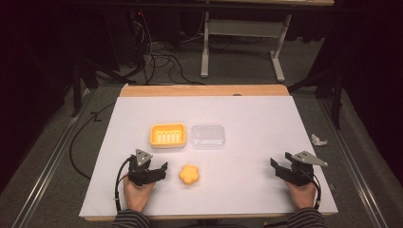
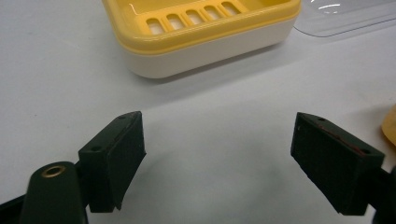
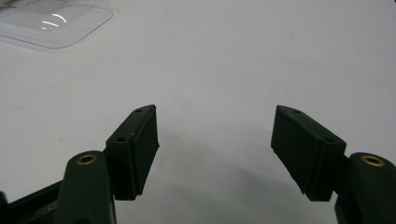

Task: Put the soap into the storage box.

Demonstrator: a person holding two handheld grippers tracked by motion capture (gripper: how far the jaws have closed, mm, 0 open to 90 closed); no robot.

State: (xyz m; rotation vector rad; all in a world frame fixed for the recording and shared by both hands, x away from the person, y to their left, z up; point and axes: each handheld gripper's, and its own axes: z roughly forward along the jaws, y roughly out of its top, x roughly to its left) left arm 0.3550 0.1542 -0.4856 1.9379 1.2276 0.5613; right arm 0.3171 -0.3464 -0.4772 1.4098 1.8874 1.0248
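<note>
My left gripper (image 1: 158,167) and right gripper (image 1: 279,164) rest gaping, empty, on the white surface (image 1: 256,128). The orange flower-shaped soap (image 1: 189,174) lies beside my left gripper, near the yellow slotted soap dish (image 1: 167,135) and clear plastic lid (image 1: 207,137).

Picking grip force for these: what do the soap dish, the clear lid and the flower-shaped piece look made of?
Soap dish: looks like hard moulded plastic, a glossy yellow slotted tray seated on a white base.
Clear lid: thin transparent plastic, likely rigid; glare streaks and the table show through it.
Flower-shaped piece: matte orange with soft lobes, possibly soap, though foam or rubber cannot be ruled out.
</note>
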